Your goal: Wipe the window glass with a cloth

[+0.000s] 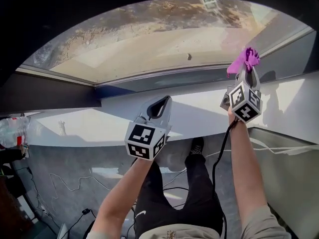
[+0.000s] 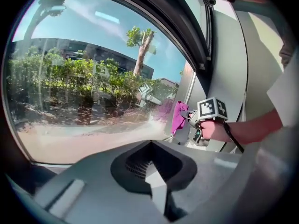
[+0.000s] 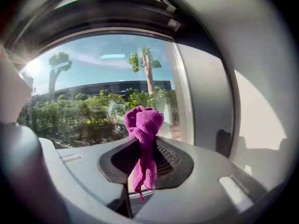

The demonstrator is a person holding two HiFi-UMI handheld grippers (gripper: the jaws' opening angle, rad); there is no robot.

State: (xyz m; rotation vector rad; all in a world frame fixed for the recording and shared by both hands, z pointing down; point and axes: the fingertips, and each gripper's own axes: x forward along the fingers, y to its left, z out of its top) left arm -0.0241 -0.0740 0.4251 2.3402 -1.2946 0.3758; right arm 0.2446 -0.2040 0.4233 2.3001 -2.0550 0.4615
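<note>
The window glass (image 1: 164,39) fills the upper part of the head view; trees and a building show through it (image 2: 84,78) (image 3: 88,97). A bunched purple cloth (image 1: 246,59) (image 3: 143,134) is held up by my right gripper (image 1: 246,69) (image 3: 142,164), which is shut on it. The cloth sits at the glass's lower right corner; whether it touches the pane I cannot tell. The left gripper view also catches the cloth (image 2: 178,117) and the right gripper (image 2: 194,121) beside the window frame. My left gripper (image 1: 160,106) (image 2: 152,171) hangs lower, over the sill, shut and holding nothing.
A white sill (image 1: 94,123) runs below the dark window frame (image 1: 60,91). A plastic bottle (image 1: 12,131) lies at the far left. Cables (image 1: 70,183) trail across the grey floor by the person's legs. A white wall panel (image 1: 294,103) stands to the right.
</note>
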